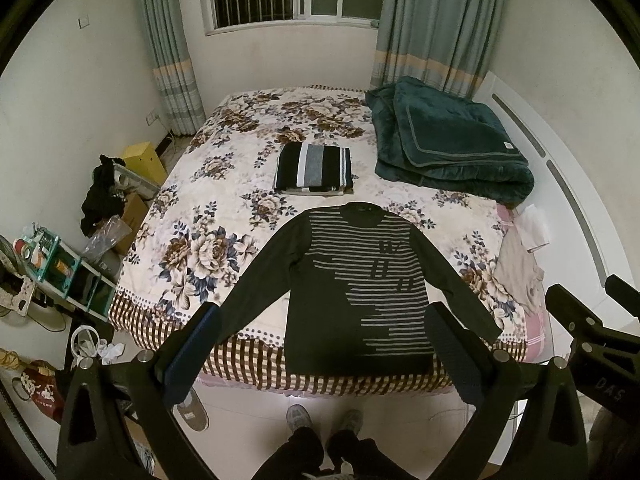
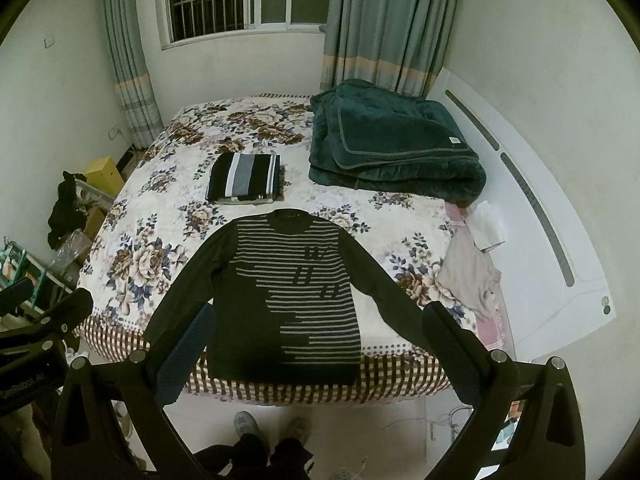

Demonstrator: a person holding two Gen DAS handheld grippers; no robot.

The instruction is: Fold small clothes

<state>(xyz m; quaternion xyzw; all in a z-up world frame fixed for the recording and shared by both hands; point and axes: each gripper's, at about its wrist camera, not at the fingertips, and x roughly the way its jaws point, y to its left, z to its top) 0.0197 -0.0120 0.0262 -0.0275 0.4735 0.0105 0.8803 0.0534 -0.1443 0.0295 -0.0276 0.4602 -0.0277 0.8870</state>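
Note:
A dark long-sleeved sweater (image 1: 352, 280) (image 2: 288, 292) with thin grey stripes lies flat, face up, on the near end of the bed, sleeves spread, hem hanging over the bed's edge. Behind it lies a folded black, grey and white striped garment (image 1: 313, 168) (image 2: 244, 179). My left gripper (image 1: 320, 320) hangs open above the sweater's hem, holding nothing. My right gripper (image 2: 316, 320) is open too, high over the hem and empty. Each gripper's frame shows at the edge of the other's view.
The bed (image 1: 224, 184) has a floral cover with a checked border. A folded dark green blanket (image 1: 448, 140) (image 2: 392, 144) lies at the far right. A beige garment (image 1: 516, 264) (image 2: 468, 272) lies at the right edge. A person's feet (image 1: 324, 420) stand below. Clutter and shelves (image 1: 68, 268) fill the left floor.

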